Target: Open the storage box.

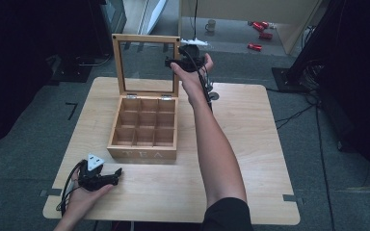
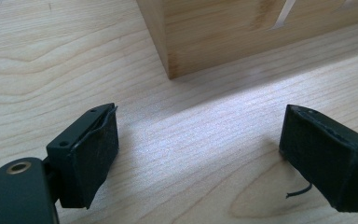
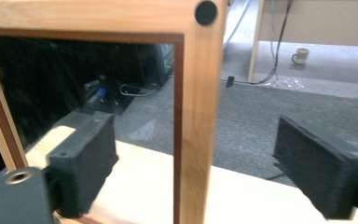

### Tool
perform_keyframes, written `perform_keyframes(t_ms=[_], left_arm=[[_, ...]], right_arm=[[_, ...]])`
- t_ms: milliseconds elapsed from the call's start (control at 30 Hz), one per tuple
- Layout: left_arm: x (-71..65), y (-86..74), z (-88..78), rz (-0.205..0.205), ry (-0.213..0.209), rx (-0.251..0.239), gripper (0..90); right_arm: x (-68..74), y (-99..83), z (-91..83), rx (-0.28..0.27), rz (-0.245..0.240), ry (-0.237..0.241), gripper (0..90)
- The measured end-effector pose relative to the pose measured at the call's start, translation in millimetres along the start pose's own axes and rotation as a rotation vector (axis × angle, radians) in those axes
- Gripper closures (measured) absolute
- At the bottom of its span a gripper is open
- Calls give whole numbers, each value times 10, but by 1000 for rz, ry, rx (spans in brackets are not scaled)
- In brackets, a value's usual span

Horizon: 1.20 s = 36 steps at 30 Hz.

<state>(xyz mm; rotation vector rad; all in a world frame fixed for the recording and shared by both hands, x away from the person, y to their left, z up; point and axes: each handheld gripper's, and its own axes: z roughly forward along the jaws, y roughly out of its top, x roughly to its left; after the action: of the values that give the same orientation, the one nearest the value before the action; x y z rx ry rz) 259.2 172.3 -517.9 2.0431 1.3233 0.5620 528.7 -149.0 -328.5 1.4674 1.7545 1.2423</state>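
Observation:
A wooden tea box [image 1: 144, 127] with several empty compartments stands open near the middle of the table [image 1: 241, 144]. Its glass-paned lid [image 1: 147, 65] is upright. My right gripper [image 1: 173, 61] is up at the lid's right edge, open, its jaws either side of the lid's wooden frame [image 3: 196, 116] without closing on it. My left gripper [image 1: 117, 174] rests low on the table just in front of the box's front left corner [image 2: 168, 70], open, with bare tabletop between its pads [image 2: 95, 156].
The table edge runs close behind the box. On the floor beyond lie a mug [image 1: 210, 25], red objects [image 1: 260, 33] and cables. Dark equipment stands at both sides. Bare tabletop lies right of the box.

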Motion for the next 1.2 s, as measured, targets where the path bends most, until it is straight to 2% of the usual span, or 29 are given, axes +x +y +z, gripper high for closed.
perform_keyframes(t_ms=[67,167,300,433,633,1000,1200], left_arm=[[0,1,1,1,0,1,121],[-1,2,3,2,0,1,120],[-1,1,1,1,-3,2,121],[1,2,0,7,-7,6,115],[-5,0,3,17,-20,10,91],[-6,2,6,20,-21,11,83],[-7,5,10,22,-23,13,76]], right_arm=[[-27,-29,-73,4,12,32,68],[-64,-82,-190,7,19,50,32],[-123,-181,-349,29,16,20,29],[-157,-293,-494,42,-25,23,29],[-203,-435,-711,34,-59,27,29],[-276,-683,-1218,-8,-87,76,29],[-376,-903,-1462,-16,-135,42,29]])
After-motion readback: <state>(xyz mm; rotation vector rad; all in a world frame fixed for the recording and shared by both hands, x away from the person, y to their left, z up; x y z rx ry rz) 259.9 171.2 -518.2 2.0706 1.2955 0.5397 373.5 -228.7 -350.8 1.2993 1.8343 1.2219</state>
